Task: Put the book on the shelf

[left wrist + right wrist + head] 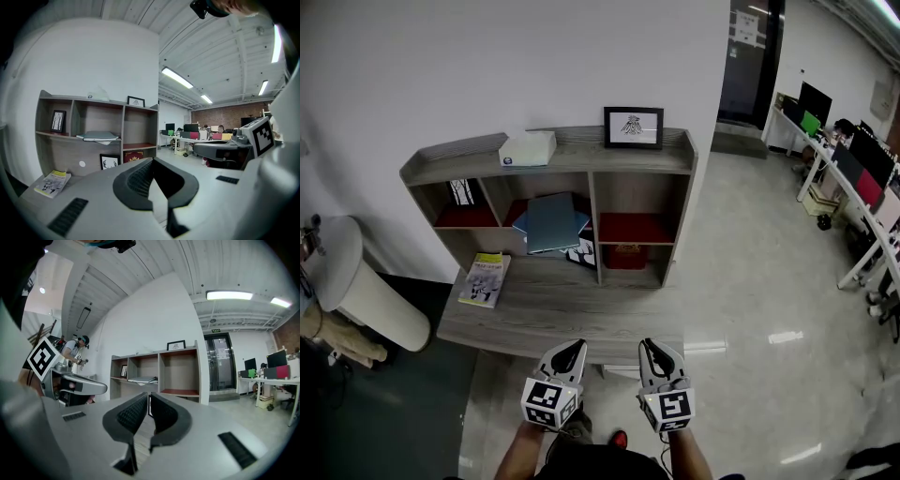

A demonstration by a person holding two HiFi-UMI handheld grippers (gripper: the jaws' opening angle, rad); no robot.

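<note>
A thin book (pixel 484 278) with a yellow-green cover lies flat on the left of the wooden desk surface, in front of the shelf unit (pixel 546 161). The left gripper view shows the same book (pixel 52 182) low at the left, below the shelf's cubbies (pixel 93 136). My left gripper (pixel 577 347) and right gripper (pixel 648 347) hover side by side just short of the desk's front edge, well away from the book. Both are shut and hold nothing. In the left gripper view the jaws (pixel 151 162) meet at a point. The right gripper (pixel 148 397) shows only a hairline between its pads.
Grey-blue books (pixel 551 221) lie stacked in the middle cubby. A white box (pixel 528 148) and a framed picture (pixel 633 127) stand on top. Lower cubbies hold a small framed print (pixel 583 251) and a red box (pixel 626 255). A white round stand (pixel 356 281) is left; office desks (pixel 853 187) right.
</note>
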